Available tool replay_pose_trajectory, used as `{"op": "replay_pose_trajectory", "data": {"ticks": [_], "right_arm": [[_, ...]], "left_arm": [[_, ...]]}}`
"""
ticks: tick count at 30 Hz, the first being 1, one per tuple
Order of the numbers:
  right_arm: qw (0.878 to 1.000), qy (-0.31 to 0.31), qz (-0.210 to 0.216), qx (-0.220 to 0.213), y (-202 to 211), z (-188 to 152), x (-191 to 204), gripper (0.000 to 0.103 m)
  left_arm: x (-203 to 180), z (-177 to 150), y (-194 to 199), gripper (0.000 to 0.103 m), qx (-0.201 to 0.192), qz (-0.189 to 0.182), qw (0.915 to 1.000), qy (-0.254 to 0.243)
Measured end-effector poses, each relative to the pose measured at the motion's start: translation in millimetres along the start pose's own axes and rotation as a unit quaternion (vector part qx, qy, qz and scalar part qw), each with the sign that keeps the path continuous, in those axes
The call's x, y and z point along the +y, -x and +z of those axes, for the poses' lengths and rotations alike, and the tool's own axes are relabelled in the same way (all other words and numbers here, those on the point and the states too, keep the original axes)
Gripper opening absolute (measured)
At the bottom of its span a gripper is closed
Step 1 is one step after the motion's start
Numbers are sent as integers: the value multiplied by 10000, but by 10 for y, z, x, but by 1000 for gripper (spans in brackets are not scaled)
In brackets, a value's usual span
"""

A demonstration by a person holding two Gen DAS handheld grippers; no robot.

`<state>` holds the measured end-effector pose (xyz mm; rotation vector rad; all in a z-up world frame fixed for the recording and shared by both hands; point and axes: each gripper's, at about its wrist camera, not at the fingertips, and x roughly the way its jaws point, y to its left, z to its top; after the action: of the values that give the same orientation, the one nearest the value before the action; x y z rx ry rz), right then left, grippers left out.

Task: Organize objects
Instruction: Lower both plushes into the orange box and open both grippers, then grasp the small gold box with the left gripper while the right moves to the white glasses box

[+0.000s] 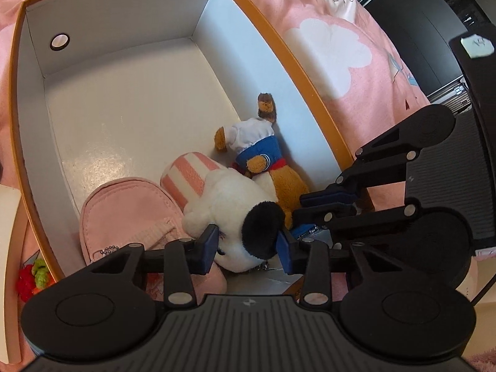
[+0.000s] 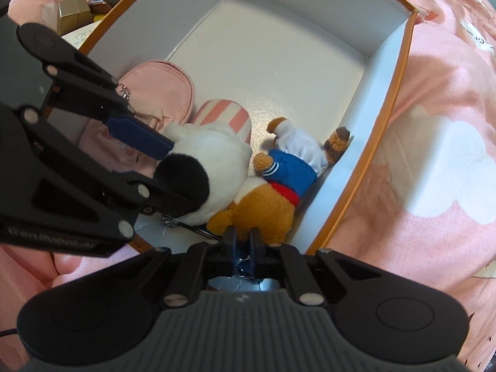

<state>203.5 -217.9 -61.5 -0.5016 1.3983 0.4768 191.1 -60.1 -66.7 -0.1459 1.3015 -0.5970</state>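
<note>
An orange-rimmed box with a white inside lies on the pink bed; it also shows in the right wrist view. In it lie a pink pouch, a white plush dog with a black ear and pink-striped part and a brown plush in a white and blue outfit. My left gripper is shut on the white plush dog's head. My right gripper is shut on the brown plush's keychain at the box's near end.
Pink bedding with white clouds surrounds the box. Small gold and dark boxes lie beyond the box's left wall. A red and green knitted item lies outside the box. Dark furniture stands past the bed.
</note>
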Motion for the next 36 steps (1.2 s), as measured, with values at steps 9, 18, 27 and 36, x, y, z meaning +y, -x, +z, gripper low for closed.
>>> {"op": "replay_pose_trajectory", "data": {"ticks": [9,18,27,36], "right_arm": [[9996,-130,-87,-245,79,-100,59,10],[9892,-668,-516,-1196,478,-365,233,25],[9562,-1229,-63,-2657,866,-185,633,30],[9458,-1289,1013,-2802,777,382,1169,30]], "left_arm": [[-64,-131,43,58,-442,218,9987,100],[-147,-462,575,63,-1719,666,9829,-2],[155,-566,1207,65,-1895,710,9792,123],[784,-683,1607,65,-1748,1223,9759,447]]}}
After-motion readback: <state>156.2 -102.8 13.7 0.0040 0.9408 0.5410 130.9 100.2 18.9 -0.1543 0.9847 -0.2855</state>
